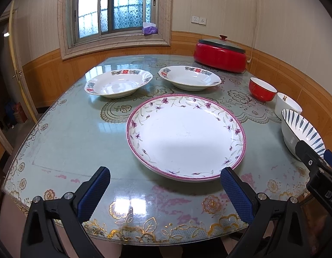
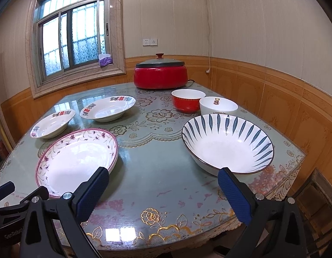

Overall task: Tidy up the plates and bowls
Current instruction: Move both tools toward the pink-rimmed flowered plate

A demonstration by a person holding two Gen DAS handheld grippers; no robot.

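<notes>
Left claw point(image 1: 165, 179): fingers spread wide, nothing between them, held above the near edge of the worktop point(image 1: 79, 133) and apart from all crockery. Directly ahead of it sits the pink-rimmed plate point(image 1: 186, 135), flat on the worktop, its near rim just beyond the right blue pad. Farther back, two white plates with red and blue rim marks stand side by side, apart from each other: the left plate point(image 1: 118, 82) and the right plate point(image 1: 188, 77). Behind them, at the far right corner, stands a red cooker point(image 1: 219, 57) with a lid on. Along the right edge of the worktop three bowls stand in a row from far to near: a red bowl point(image 2: 187, 101), a white bowl point(image 2: 217, 106) just beside it, and a striped bowl point(image 2: 227, 143) whose far rim hides the base of the white bowl; contact cannot be judged. All bowls are upright and empty. Right claw point(image 2: 162, 179): fingers spread wide, gripping nothing, held over bare worktop between the pink-rimmed plate and the striped bowl, with its right pad just before the near rim of that bowl.
</notes>
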